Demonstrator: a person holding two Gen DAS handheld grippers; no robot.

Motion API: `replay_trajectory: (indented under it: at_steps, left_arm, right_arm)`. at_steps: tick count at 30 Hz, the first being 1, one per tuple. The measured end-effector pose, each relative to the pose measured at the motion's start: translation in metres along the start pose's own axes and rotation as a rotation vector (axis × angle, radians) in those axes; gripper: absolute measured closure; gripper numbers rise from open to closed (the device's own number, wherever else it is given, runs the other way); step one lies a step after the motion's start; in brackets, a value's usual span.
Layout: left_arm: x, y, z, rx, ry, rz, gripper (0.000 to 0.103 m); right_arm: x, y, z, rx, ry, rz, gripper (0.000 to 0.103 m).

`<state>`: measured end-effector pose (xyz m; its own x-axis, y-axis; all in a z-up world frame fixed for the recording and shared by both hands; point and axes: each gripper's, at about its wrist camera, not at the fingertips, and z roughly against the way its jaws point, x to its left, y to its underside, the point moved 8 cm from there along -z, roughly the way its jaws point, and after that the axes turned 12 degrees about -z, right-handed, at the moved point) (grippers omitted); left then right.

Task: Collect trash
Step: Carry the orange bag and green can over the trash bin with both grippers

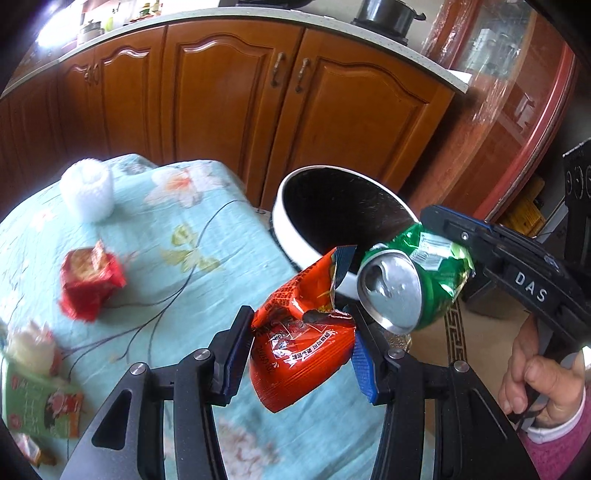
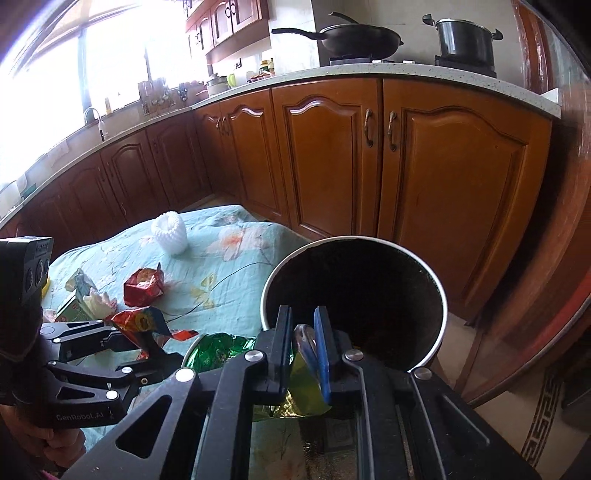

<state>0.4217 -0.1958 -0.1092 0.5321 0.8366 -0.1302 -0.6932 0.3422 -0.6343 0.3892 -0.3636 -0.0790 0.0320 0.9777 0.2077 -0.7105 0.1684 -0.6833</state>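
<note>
trash held at the bin: crushed green can (image 1: 417,273) clamped between the fingers of the right hand-held gripper (image 2: 303,347), its silver top tilted down and toward the left wrist camera, hanging at the near rim of the white trash bin (image 1: 295,236) with a dark interior. red-orange snack wrapper (image 1: 299,343) pinched in the left hand-held gripper (image 1: 299,354), jaws narrowed on the crumpled foil, the wrapper just left of the can and close to touching it. from the right wrist view the can (image 2: 218,354) shows as crumpled green foil-like metal between the black finger and the blue pad (image 2: 322,350), the bin (image 2: 441,295) opening directly ahead. the bin stands just beside the right edge of the tabletop (image 1: 207,236), which is covered by a pale turquoise floral cloth. remaining on the cloth, well apart from both grippers: a crumpled red packet (image 1: 88,280), a white foam net sleeve (image 1: 86,188) standing upright near the far edge, a green carton (image 1: 40,406) and a wad of pale tissue (image 1: 31,347) at the near left. wooden cabinets (image 2: 332,158) behind; a wok (image 2: 354,35) and a dark pot (image 2: 465,37) sit on the stove above.
</note>
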Motion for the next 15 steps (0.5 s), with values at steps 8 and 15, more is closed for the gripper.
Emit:
replay_trajectory:
  at_steps: [8, 15]
  left_arm:
    - [-0.02, -0.054, -0.043, 0.027, 0.018, -0.066, 0.055]
    - [-0.025, -0.073, -0.089, 0.087, 0.026, -0.071, 0.054]
  right_arm:
    - [-0.053, -0.034, -0.021, -0.012, 0.042, -0.08, 0.091]
    - [-0.084, -0.044, -0.041, 0.003, 0.056, -0.137, 0.091]
